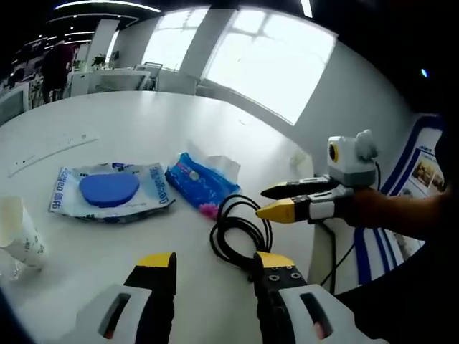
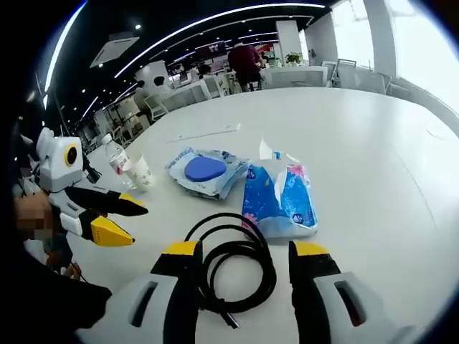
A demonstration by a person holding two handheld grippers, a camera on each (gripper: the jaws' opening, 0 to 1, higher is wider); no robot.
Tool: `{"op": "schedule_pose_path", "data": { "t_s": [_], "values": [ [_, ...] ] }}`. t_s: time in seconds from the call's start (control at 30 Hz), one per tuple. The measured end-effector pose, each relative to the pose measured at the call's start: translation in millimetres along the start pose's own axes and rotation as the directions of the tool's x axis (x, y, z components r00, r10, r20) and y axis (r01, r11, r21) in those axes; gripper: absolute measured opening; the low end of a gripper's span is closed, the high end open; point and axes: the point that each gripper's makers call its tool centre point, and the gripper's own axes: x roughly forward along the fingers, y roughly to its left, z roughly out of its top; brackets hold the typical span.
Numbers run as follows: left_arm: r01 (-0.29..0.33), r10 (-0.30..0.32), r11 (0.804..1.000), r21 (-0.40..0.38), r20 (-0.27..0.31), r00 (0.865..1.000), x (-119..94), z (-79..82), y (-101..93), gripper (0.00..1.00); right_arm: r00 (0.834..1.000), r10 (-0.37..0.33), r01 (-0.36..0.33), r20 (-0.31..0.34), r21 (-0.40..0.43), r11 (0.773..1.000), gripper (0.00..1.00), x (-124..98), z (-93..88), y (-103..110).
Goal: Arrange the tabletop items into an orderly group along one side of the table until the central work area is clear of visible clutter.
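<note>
Straddling the coiled black cable (image 2: 233, 265), the right gripper (image 2: 244, 261) has its jaws spread wide with nothing between them but the loops lying on the white table (image 2: 373, 143); it grips nothing yet. The left gripper (image 1: 214, 276) is likewise wide open and empty, its yellow-tipped jaws near the table with the cable just ahead and to its right.

Just beyond the cable lies the blue tissue pack (image 2: 276, 201), a white tissue sticking out of its top, and next to that the flat wet-wipe pack (image 2: 204, 170) with its blue oval lid. A paper cup (image 2: 141, 172) and a water bottle (image 2: 115, 154) stand further off near the table edge.

The cable is the likely trouble, in my judgement. Closing on one loop alone could let the coil unwind and trail, dragging across the tissue pack and scattering it. Both grippers are close together around the same coil, so they could also knock into each other if they converge.
</note>
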Motion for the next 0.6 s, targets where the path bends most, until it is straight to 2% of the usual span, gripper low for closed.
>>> {"op": "schedule_pose_path", "data": {
  "t_s": [0.07,0.13,0.17,0.33,0.47,0.6],
  "values": [
    [-0.024,0.023,1.0,0.003,0.008,1.0,-8,4.2,11.7,0.49,1.0,0.005,-0.005,0.012,-0.001,1.0,0.5,-1,5.9,0],
    [-0.033,0.033,0.999,0.011,0.014,0.999,-12,8.0,14.7,0.52,1.0,0.013,-0.013,0.027,0.001,1.0,0.55,0,11.9,2],
    [-0.04,0.039,0.999,0.014,0.012,0.999,-16,11.0,19.8,0.54,0.999,0.013,-0.013,0.032,-0.001,1.0,0.59,-3,20.8,5],
    [-0.077,0.077,0.997,0.026,0.005,0.997,-26,15.8,41.3,0.66,0.998,0.02,-0.021,0.051,0.01,1.0,0.69,-2,29.3,5],
    [-0.096,0.095,0.995,0.024,0.036,0.995,-39,34.4,54.6,0.69,0.997,0.033,-0.033,0.066,-0.004,0.999,0.76,-2,41.7,13],
    [-0.107,0.105,0.994,0.03,0.053,0.993,-47,52.1,63.3,0.79,0.997,0.038,-0.038,0.069,-0.008,0.999,0.8,1,45.5,15]
  ]
}}
